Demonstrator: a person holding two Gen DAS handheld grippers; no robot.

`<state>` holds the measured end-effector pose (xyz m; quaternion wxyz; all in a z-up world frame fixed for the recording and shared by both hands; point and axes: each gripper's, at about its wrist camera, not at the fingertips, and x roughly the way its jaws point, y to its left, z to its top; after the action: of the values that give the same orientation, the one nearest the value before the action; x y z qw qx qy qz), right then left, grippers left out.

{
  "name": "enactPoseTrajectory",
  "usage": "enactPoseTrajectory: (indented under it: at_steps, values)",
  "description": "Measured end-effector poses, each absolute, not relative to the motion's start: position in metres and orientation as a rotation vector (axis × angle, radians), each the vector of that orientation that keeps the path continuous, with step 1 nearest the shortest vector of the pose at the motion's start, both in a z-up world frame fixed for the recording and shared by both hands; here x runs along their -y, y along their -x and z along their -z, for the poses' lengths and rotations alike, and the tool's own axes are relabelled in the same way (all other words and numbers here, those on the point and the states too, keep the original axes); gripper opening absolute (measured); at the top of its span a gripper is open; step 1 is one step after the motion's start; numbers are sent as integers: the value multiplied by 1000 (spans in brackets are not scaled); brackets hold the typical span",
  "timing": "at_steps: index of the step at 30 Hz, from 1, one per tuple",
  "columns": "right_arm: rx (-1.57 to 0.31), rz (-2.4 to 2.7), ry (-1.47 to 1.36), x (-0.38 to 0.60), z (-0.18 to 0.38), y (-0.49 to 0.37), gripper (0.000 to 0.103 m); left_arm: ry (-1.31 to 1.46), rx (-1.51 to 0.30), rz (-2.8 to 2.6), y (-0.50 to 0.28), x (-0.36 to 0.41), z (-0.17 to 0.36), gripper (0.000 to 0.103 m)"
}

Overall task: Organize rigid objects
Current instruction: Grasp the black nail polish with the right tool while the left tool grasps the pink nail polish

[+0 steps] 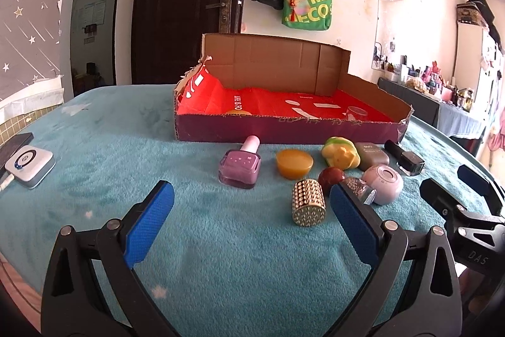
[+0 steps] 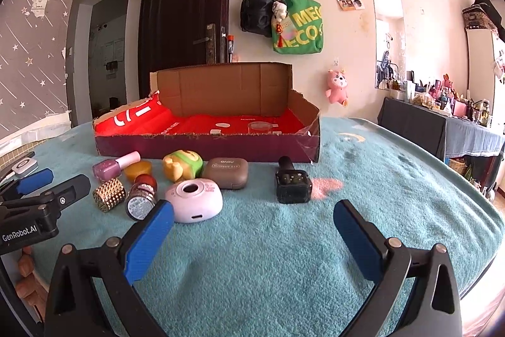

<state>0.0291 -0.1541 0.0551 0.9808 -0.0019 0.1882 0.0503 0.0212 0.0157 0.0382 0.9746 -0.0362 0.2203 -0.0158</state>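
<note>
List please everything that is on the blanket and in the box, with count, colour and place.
Box: 1, brown cardboard with red lining, far side of the blanket.
Clear cup: 1, transparent, inside the box, right part.
Nail polish: 1, pink-purple, lying left in the row.
Soap: 1, orange, beside the nail polish.
Toy: 1, yellow-green, before the box.
Case: 1, brown, right of the toy.
Dark bottle: 1, black, lying farthest right.
Studded cylinder: 1, gold, near left.
Jar: 1, red, glittery lid, lying down.
Round gadget: 1, pale pink, nearest.
Blanket: 1, teal.
Left gripper: open, empty.
Right gripper: open, empty.
</note>
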Motion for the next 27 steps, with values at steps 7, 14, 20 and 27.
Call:
enactPoseTrajectory:
  at_steps: [7,14,20,27]
  values:
    - [-385,-81,-11,161,-70,-44,103,32,-497,21,-41,-15,-50,101]
    - [-442,-36,13,171,-82,-75,103,-15,-605,2,-75,-20,-56,101]
    - [-610,-62,-12,181,-80,-110,103,-24,-730,-6,-101,-29,-49,100]
    - [-735,-61,34,184,-74,-136,94,-66,-806,21,-122,-35,-42,86]
